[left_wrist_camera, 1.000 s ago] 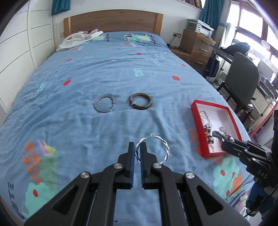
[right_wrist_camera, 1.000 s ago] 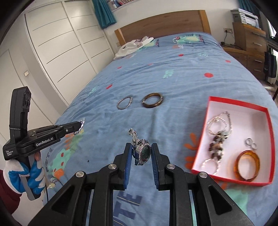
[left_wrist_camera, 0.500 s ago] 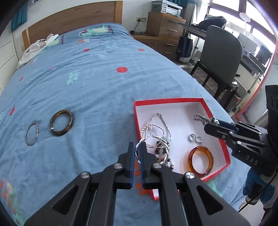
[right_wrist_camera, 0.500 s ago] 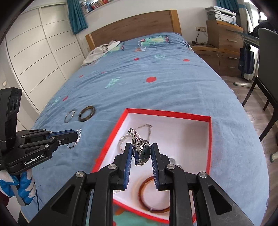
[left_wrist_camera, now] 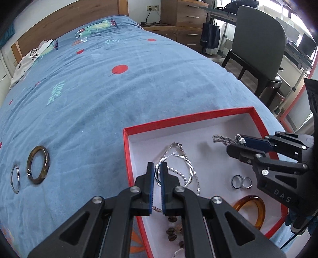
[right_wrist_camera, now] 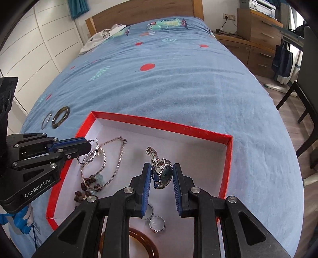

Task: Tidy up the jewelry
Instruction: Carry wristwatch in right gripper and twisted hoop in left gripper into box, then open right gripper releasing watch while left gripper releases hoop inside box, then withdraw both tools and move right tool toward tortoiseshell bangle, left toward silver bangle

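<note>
A red-rimmed white tray (left_wrist_camera: 184,118) (right_wrist_camera: 162,121) lies on the blue bedspread and holds necklaces (right_wrist_camera: 111,158), two rings (left_wrist_camera: 241,181) and an amber bangle (left_wrist_camera: 252,210). My left gripper (left_wrist_camera: 156,171) is shut on a twisted silver hoop (left_wrist_camera: 189,170) and holds it over the tray's left part; it also shows in the right wrist view (right_wrist_camera: 87,143). My right gripper (right_wrist_camera: 161,174) is shut on a silver watch (right_wrist_camera: 164,172) with a dark dial, above the tray's middle. A dark brown bangle (left_wrist_camera: 37,164) and a thin silver bangle (left_wrist_camera: 15,178) lie on the bedspread to the left of the tray.
White clothing (right_wrist_camera: 103,36) lies near the wooden headboard (right_wrist_camera: 139,12). A dark chair (left_wrist_camera: 258,45) and wooden drawers (right_wrist_camera: 258,29) stand right of the bed. White wardrobe doors (right_wrist_camera: 29,49) are on the left.
Both grippers have moved further over the tray and lower, each still holding its piece. The hoop now hangs over the necklaces and the watch over the tray's middle.
</note>
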`<state>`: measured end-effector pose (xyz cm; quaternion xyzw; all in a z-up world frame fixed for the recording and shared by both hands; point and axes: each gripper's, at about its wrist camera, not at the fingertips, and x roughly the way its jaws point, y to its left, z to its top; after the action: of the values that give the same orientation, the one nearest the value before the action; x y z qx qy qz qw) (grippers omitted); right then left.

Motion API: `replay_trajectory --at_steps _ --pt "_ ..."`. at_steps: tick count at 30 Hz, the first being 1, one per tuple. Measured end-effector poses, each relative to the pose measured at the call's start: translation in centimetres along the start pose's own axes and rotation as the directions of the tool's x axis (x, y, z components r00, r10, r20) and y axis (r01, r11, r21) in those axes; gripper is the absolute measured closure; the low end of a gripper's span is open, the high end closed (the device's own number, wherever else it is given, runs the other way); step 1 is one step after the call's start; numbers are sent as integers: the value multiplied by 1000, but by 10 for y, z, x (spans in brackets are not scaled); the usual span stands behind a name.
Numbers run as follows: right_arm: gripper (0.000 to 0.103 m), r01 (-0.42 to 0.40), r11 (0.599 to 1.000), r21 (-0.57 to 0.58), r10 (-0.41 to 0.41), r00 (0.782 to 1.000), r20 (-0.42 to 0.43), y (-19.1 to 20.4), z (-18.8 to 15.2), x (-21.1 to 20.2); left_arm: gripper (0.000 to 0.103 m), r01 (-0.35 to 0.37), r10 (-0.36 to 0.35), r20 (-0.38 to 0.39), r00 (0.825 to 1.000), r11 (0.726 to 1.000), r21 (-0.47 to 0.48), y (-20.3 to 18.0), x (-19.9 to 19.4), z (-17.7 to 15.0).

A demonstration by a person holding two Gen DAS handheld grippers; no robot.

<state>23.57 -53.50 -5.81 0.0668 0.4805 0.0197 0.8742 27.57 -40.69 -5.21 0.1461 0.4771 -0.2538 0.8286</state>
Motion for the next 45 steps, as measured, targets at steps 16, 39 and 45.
replay_trajectory --at_steps 16,39,45 --pt "80 64 996 -67 -67 997 -34 1 -2 10 95 2 -4 -39 999 999 -49 5 21 3" --pt "70 57 998 9 -58 994 92 25 -22 -95 69 -5 14 116 993 997 -74 20 -111 -38" --pt "68 34 999 -31 -29 990 138 64 -35 -136 69 -67 85 173 981 992 -107 31 -170 -68"
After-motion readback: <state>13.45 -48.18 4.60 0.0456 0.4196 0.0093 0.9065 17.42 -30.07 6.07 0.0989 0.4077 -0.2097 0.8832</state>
